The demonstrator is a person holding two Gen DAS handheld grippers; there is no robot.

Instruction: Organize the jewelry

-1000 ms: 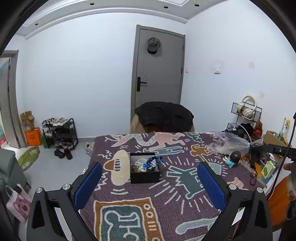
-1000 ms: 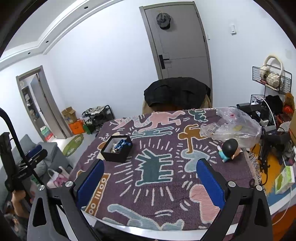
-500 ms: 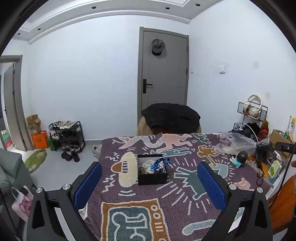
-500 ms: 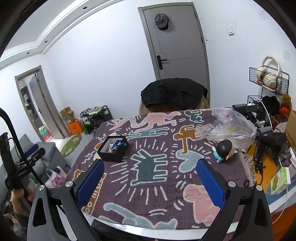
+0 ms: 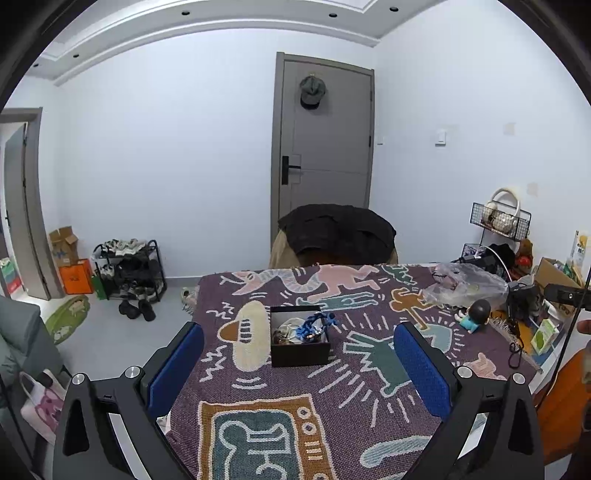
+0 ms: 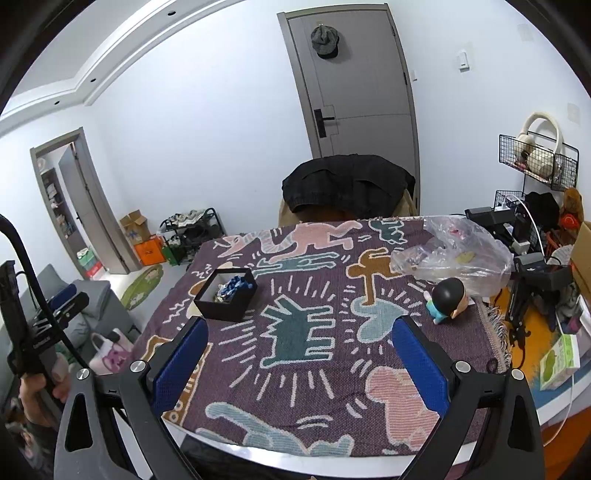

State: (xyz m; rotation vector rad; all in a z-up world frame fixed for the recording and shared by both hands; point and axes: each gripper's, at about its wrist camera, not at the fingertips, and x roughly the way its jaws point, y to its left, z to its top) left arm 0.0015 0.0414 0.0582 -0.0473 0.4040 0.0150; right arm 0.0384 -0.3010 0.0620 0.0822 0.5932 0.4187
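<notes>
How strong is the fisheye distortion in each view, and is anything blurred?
Left wrist view: ceiling moulding bows strongly, corners black, black box sharp. Right wrist view: door leans, table edge curves, hand at the left rim slightly soft.

Bright, even light from recessed ceiling spots (image 5: 331,14); soft shadows. Strong fisheye bending, black corner vignette. Centre sharp, edges slightly soft.

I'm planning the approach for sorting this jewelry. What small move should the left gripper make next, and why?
Probably ease the left gripper forward and down toward the black box. Its jaws stand wide open and hold nothing, the box sits straight ahead between the fingers but well apart from them, and the blue piece pokes over its far rim. The right gripper is also open, farther off.
</notes>
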